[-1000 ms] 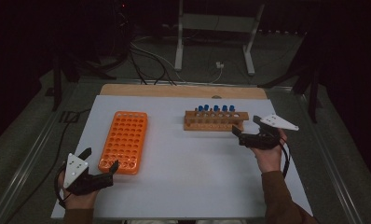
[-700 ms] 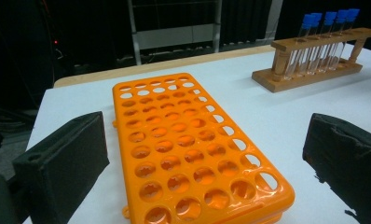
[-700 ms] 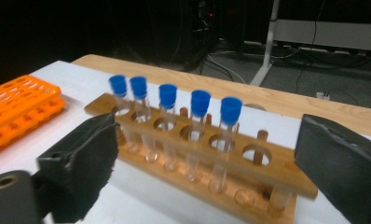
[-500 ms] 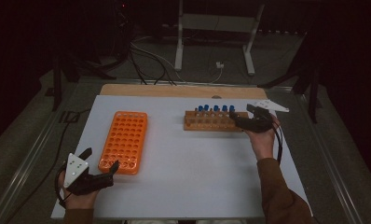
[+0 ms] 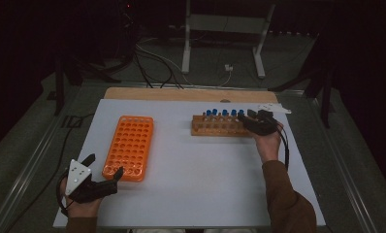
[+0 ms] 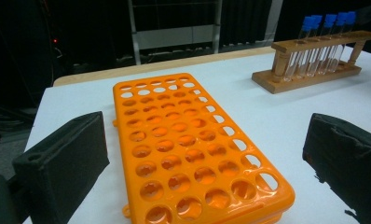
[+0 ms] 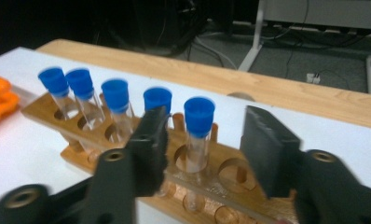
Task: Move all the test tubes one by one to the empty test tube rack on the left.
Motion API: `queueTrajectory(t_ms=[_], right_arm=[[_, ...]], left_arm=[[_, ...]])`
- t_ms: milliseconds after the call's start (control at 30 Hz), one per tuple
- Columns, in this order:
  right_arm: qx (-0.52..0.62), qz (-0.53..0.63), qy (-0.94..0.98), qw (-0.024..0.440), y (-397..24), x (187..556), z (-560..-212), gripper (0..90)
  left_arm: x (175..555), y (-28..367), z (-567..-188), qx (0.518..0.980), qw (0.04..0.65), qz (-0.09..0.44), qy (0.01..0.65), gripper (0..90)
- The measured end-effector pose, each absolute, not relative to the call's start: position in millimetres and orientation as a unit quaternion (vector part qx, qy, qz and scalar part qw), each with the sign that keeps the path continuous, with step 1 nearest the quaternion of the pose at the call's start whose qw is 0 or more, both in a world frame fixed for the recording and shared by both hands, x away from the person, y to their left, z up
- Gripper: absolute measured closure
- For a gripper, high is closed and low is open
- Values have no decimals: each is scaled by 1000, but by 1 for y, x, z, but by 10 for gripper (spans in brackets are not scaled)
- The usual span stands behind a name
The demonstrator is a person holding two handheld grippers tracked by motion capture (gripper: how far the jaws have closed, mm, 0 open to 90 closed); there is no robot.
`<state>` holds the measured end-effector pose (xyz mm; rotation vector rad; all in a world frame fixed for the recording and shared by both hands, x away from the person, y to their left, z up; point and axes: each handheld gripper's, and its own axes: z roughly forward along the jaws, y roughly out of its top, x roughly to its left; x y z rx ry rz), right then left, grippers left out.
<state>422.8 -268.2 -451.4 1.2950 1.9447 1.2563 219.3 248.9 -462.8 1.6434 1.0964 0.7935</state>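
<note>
Right tool (image 7: 200, 149) spread around upright blue-capped tube (image 7: 197, 135); left tool (image 6: 207, 168) spread by orange rack (image 6: 193, 149).

1 orange tube rack (image 5: 129, 147), holes all empty. 1 wooden rack (image 5: 220, 126). 5 blue-capped test tubes (image 7: 199, 133) standing in the wooden rack. 2 grippers: left gripper (image 5: 105, 174), right gripper (image 5: 246, 119). 1 table (image 5: 196, 184).
</note>
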Motion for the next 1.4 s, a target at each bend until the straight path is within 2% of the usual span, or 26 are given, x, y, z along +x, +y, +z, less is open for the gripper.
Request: queueTrajectory(t_ms=[233,667,700,967,1400], right_arm=[[478,448,716,240,-265,429,-460,639],[481,446,716,239,-259,433,-467,723],[481,446,716,240,-258,433,-467,751],[477,444,717,249,-256,430,-465,763],[469,461,704,267,-260,423,-445,764]], left_arm=[[219,249,-463,674,486,325,451,6],[219,249,-463,674,486,325,451,6],[219,249,-463,674,486,325,451,6],[220,249,-463,676,485,324,450,6],[220,247,-463,678,485,323,449,6]])
